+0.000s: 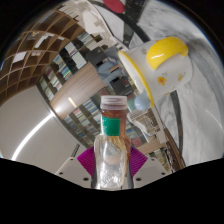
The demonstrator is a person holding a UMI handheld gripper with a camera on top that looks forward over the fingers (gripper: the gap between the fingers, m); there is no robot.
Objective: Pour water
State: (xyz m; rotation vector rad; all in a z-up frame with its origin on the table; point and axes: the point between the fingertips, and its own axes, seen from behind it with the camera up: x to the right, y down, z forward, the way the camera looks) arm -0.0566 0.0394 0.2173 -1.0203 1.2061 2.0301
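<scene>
My gripper (pixel 113 165) is shut on a clear plastic water bottle (pixel 113 150). Both magenta pads (pixel 84 161) press on the bottle's sides. The bottle has a green neck band and a white cap (pixel 114 102) that is on. The whole view is tilted, so the bottle is held off the table. Just beyond the bottle's cap is a white cup with a yellow lid and handle (pixel 160 68), seen tilted, its rim facing the bottle.
A grey tabletop (pixel 185 120) lies to the right under the cup. To the left and above are a pale floor (pixel 30 120), wooden chair or shelf frames (pixel 40 55) and metal legs.
</scene>
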